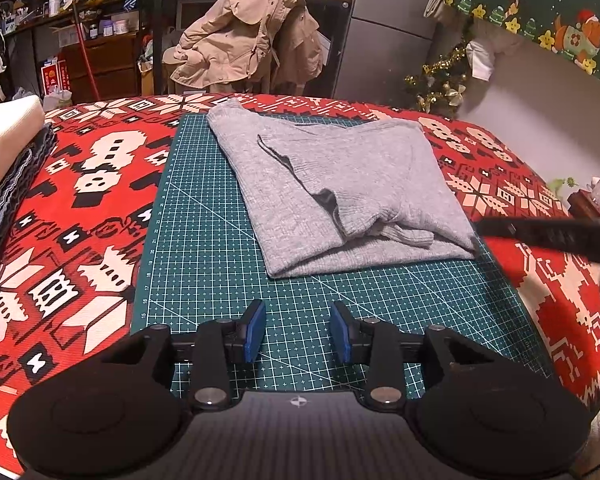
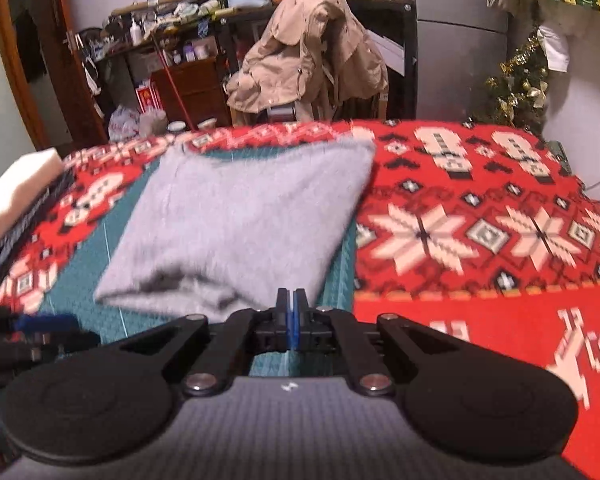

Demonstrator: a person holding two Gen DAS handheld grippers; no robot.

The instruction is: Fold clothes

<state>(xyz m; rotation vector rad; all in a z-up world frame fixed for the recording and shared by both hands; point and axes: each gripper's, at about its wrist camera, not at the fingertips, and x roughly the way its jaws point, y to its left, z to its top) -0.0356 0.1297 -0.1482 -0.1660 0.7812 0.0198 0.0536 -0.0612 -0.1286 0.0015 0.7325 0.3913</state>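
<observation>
- Grey ribbed knit sweater (image 1: 340,188): lies folded on the dark green gridded cutting mat (image 1: 204,248), towards the mat's far right part; a sleeve end is tucked across its near edge.
- The mat rests on a red, white and black patterned tablecloth (image 1: 80,208) covering the table.
- Left gripper (image 1: 298,334): held above the near edge of the mat, blue-padded fingers (image 1: 255,330) spread apart, nothing between them, clear of the sweater.
- Right gripper (image 2: 291,320): jaws pressed together with no gap visible; it sits just at the sweater's near right corner. Whether fabric is pinched cannot be told, as the view is blurred.
- A stack of folded white and dark cloth (image 1: 8,152) sits at the table's left edge.
- A beige coat (image 1: 252,32) hangs draped behind the table.
</observation>
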